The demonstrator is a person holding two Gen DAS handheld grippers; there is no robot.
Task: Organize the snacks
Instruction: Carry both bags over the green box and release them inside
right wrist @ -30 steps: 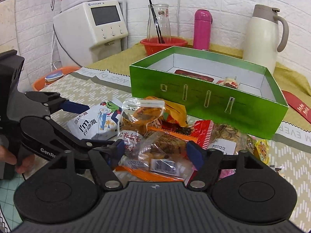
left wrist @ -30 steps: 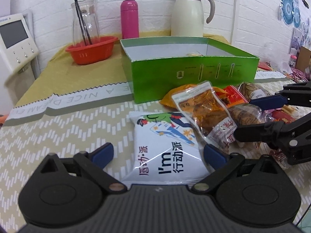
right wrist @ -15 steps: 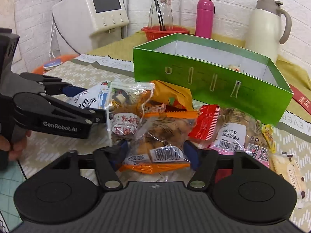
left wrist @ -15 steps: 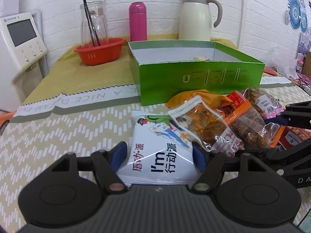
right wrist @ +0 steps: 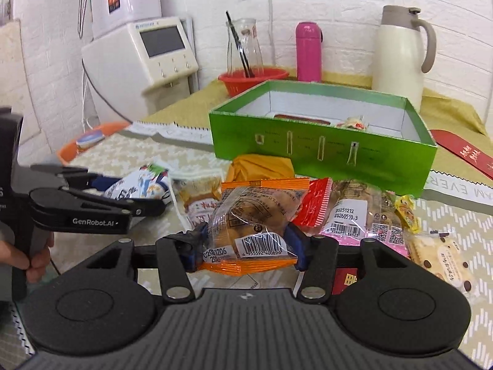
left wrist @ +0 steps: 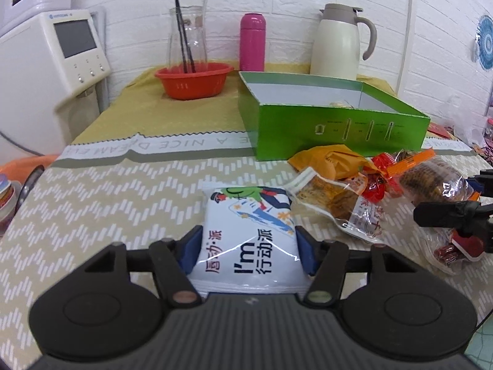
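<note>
While the left gripper (left wrist: 249,251) pinches the white pack (left wrist: 246,234) and the right gripper (right wrist: 243,248) pinches the orange pack (right wrist: 257,215), both near the pile, lift them straight up, then carry them far, over the green box (right wrist: 323,151) wall, and drop them inside.

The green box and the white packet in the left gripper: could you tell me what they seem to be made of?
Green box: likely glossy printed cardboard; thin straight walls, white inside, slots cut through the front.
White packet: probably glossy plastic film; it creases and glints where the left gripper clamps it, and its edges are sealed.
</note>
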